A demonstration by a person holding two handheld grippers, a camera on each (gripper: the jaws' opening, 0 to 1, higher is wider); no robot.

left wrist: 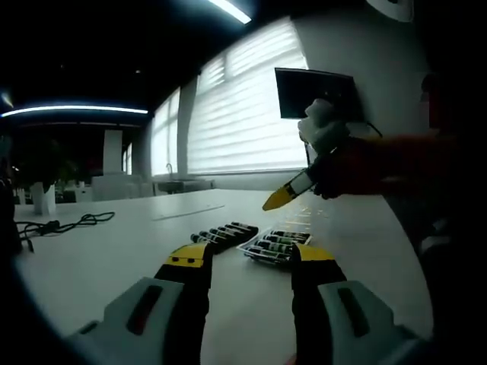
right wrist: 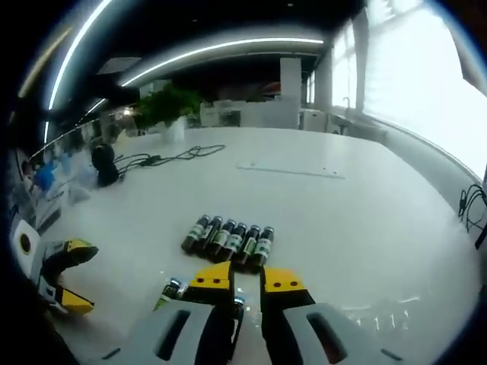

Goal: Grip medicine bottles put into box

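Observation:
Several small dark medicine bottles [left wrist: 221, 234] [right wrist: 228, 237] with green labels lie side by side in a row on the white table. Right of them in the left gripper view sits a clear box [left wrist: 274, 245] with more bottles in it. My left gripper [left wrist: 251, 255] hovers open just short of both, nothing between its jaws. My right gripper [left wrist: 278, 199], held by a gloved hand, hangs above the box; its jaws [right wrist: 248, 277] are nearly together with nothing visibly held. Two boxed bottles [right wrist: 171, 289] peek out beneath it. The left gripper [right wrist: 76, 276] shows open at the left.
Black cables [left wrist: 61, 224] [right wrist: 175, 156] trail across the far part of the table [right wrist: 342, 228]. A potted plant [right wrist: 167, 103] stands at the back edge. A dark screen [left wrist: 316, 91] hangs on the wall by the blinds. More cable [right wrist: 468, 201] lies at the right edge.

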